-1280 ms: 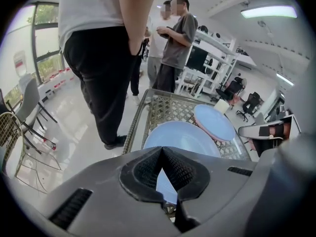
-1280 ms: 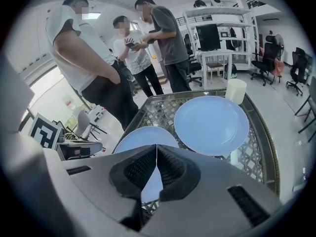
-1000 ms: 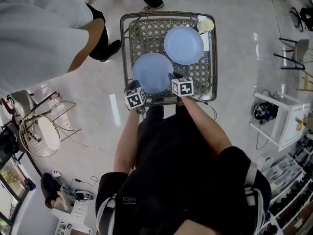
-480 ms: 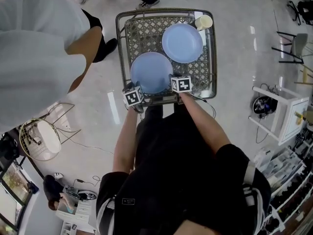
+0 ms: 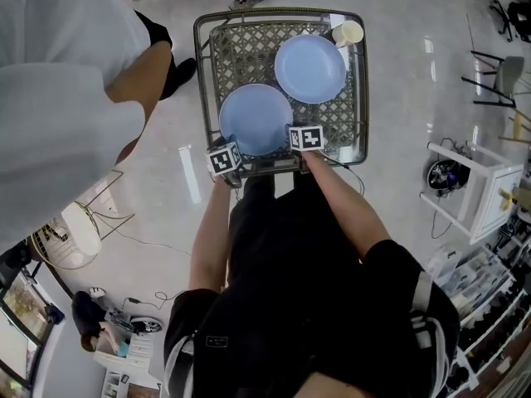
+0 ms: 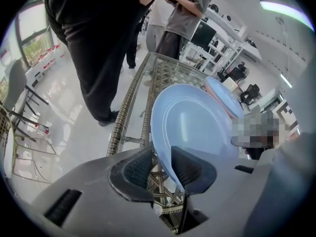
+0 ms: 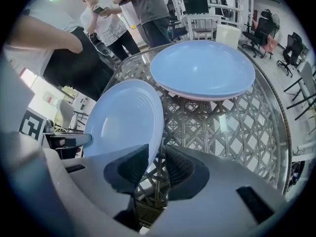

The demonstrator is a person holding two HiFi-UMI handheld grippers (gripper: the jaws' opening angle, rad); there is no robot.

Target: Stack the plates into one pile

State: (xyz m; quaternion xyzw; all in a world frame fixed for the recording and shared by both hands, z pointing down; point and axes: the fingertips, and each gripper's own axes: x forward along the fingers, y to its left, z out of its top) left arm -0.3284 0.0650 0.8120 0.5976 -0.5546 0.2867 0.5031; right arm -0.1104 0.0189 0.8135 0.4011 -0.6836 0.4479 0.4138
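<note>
Wicker table (image 5: 200,65); near blue plate (image 5: 255,118) at its front edge; far blue plate (image 5: 309,68) behind, apart; left gripper (image 6: 162,154), jaws just narrowing, still slack astride near plate's rim; right gripper (image 7: 157,154), jaws likewise apart astride it; cup (image 5: 348,33), far corner.

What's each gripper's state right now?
Left gripper: open; jaws have just been closing, near plate rim between them, unclamped.
Right gripper: open; near plate rim between its jaws.
</note>
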